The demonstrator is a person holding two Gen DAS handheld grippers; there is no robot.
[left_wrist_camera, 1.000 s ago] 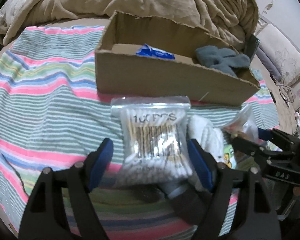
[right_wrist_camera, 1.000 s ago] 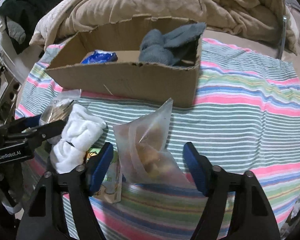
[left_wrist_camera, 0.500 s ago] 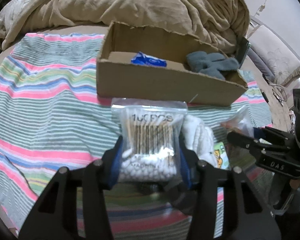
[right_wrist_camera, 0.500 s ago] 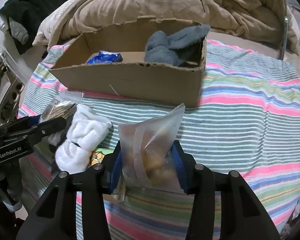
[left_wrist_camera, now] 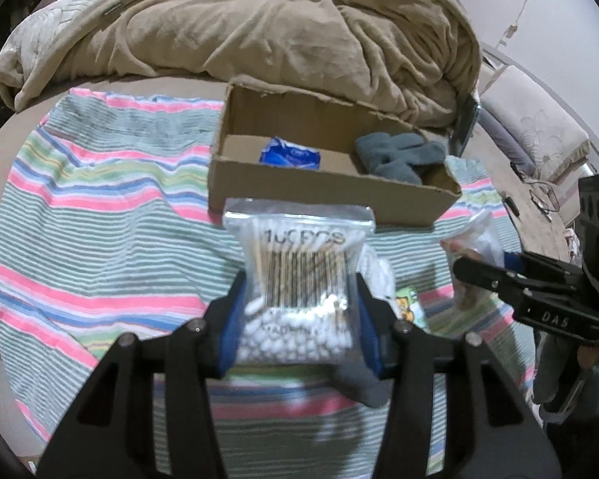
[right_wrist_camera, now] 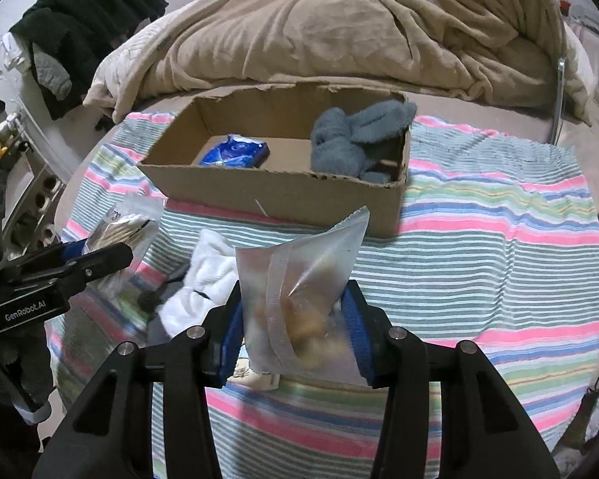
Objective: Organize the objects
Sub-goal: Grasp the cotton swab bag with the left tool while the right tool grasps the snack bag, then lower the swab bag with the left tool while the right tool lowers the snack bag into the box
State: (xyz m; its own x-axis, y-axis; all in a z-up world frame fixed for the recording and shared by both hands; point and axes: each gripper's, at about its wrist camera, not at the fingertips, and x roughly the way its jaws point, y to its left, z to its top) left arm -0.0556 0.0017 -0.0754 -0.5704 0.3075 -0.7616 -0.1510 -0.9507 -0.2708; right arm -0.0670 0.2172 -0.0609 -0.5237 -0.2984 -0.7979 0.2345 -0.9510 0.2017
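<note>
Cotton-swab bag (left_wrist_camera: 299,287) now clamped, lifted by left hand-held gripper (left_wrist_camera: 299,315), snack bag (right_wrist_camera: 299,299) likewise in right hand-held gripper (right_wrist_camera: 295,327)

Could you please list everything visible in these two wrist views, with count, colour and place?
cotton swab bag: one, clear, held in left gripper.
snack bag: one, frosted, brownish contents, held in right gripper.
cardboard box: one, brown, open, on the striped cloth.
blue packet: one, inside box, left part.
grey socks: one bundle, inside box, right end.
white socks: one bundle, on cloth before the box.
cartoon card: one, green-yellow, beside white socks.
striped cloth: one, pink-green-blue, over the bed.
beige duvet: one, behind box.
dark clothes: pile, far left.
left gripper: black, blue pads.
right gripper: same.
</note>
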